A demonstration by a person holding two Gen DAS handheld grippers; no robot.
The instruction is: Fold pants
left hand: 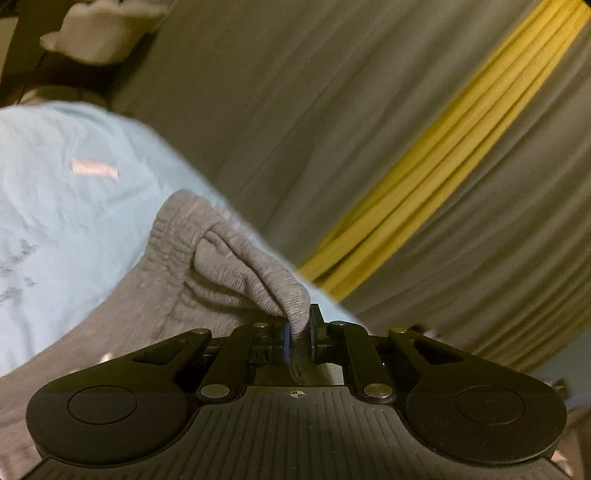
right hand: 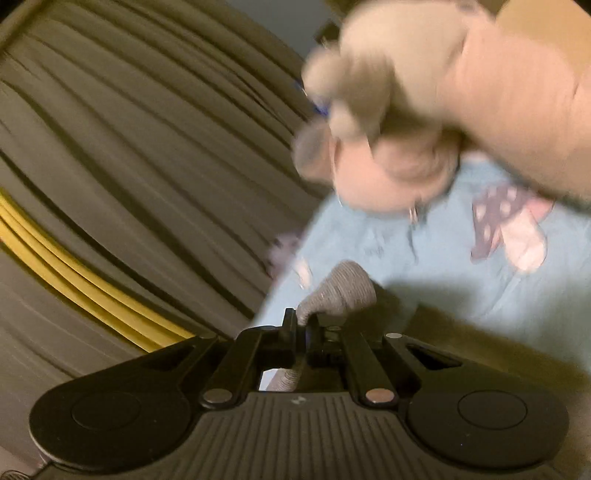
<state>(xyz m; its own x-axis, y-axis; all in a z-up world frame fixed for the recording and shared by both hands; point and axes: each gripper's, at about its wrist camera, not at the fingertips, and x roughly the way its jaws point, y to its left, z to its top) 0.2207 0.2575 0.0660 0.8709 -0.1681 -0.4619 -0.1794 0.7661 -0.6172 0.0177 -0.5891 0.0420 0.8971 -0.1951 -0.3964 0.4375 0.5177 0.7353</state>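
The grey knit pants (left hand: 177, 266) lie over a light blue sheet (left hand: 55, 206). My left gripper (left hand: 300, 332) is shut on a ribbed edge of the pants near the elastic waistband, with the cloth pinched between its jaws. In the right wrist view my right gripper (right hand: 303, 328) is shut on another grey ribbed bit of the pants (right hand: 340, 288). The rest of the pants is hidden below both grippers.
Grey curtains with a yellow band (left hand: 443, 158) hang behind the bed. The person's hand and forearm (right hand: 424, 110) are blurred at the upper right of the right wrist view. A dotted purple and pink cloth (right hand: 509, 221) lies on the sheet (right hand: 424, 266). A white object (left hand: 99, 33) sits far left.
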